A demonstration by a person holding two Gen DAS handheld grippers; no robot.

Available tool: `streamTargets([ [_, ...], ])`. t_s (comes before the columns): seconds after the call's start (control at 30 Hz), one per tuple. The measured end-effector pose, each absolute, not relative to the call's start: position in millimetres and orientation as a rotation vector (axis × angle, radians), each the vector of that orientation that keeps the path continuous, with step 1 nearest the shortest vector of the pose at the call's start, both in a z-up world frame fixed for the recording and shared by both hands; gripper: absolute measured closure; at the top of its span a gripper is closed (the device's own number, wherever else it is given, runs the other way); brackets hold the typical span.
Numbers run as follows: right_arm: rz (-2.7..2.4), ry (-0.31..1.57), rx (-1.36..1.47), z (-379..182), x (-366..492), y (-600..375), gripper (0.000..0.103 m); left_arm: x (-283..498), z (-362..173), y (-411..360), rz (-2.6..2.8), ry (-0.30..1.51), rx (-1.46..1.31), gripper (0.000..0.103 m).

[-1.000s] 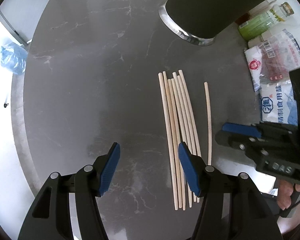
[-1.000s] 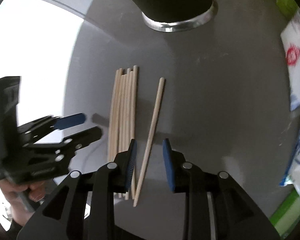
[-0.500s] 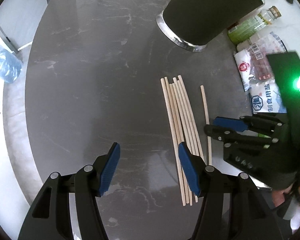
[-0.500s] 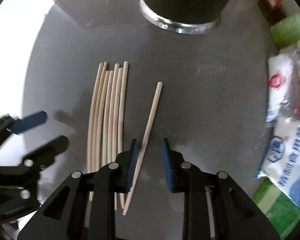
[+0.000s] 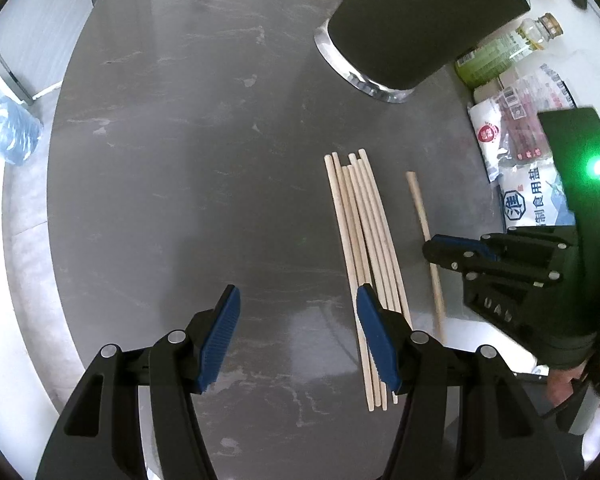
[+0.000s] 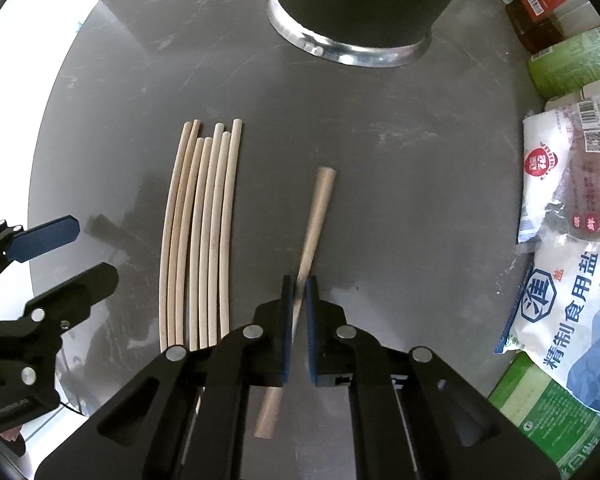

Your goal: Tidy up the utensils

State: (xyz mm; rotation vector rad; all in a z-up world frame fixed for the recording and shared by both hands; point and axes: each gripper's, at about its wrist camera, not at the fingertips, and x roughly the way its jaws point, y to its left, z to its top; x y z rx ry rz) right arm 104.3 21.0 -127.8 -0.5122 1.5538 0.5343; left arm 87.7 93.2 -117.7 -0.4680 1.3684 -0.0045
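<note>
Several pale wooden chopsticks (image 5: 364, 248) lie side by side on the dark round table (image 5: 180, 160); the bundle also shows in the right wrist view (image 6: 204, 232). A single chopstick (image 6: 314, 224) lies apart to their right. My right gripper (image 6: 299, 292) is shut on this single chopstick near its middle; it also shows in the left wrist view (image 5: 440, 246). My left gripper (image 5: 296, 320) is open and empty, its right finger over the bundle's near end. A black cylindrical holder (image 6: 360, 8) with a silver base stands at the far side.
Salt bags (image 6: 560, 288), a green packet (image 6: 540, 412) and bottles (image 5: 500, 52) crowd the table's right side. A blue bag (image 5: 8, 132) lies on the floor at left. The table's rim curves close on the left.
My right gripper has moved forward over the single chopstick and closed on it. The left gripper has stayed open and drifted slightly back from the bundle.
</note>
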Motion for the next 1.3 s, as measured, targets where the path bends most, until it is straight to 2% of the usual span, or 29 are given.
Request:
streamTargets([
  [0.1,0.571,1.594,-0.401,-118.2,119.1,-3.2,0.098,90.6,-116.9,87.1,0.01,1.378,-0.45,0.045],
  [0.4,0.764,1.563,-0.089,-90.3,120.7,-67.7,0.098,105.3,-116.0,72.5,0.061,1.42,-0.437,0.045],
  [0.6,0.824,1.535,0.052,-93.1,117.5,-116.9,0.098,114.5,-122.0,60.3,0.097,1.456,-0.418,0.045],
  [0.67,0.837,1.531,0.054,-97.6,121.5,-121.3,0.098,116.4,-124.9,57.8,0.124,1.465,-0.404,0.047],
  [0.77,0.869,1.53,0.066,-95.5,111.8,-122.9,0.098,119.1,-127.5,55.8,0.143,1.48,-0.394,0.054],
  [1.3,0.948,1.522,0.053,-101.3,113.5,-99.9,0.098,125.1,-128.1,38.7,0.237,1.502,-0.304,0.054],
])
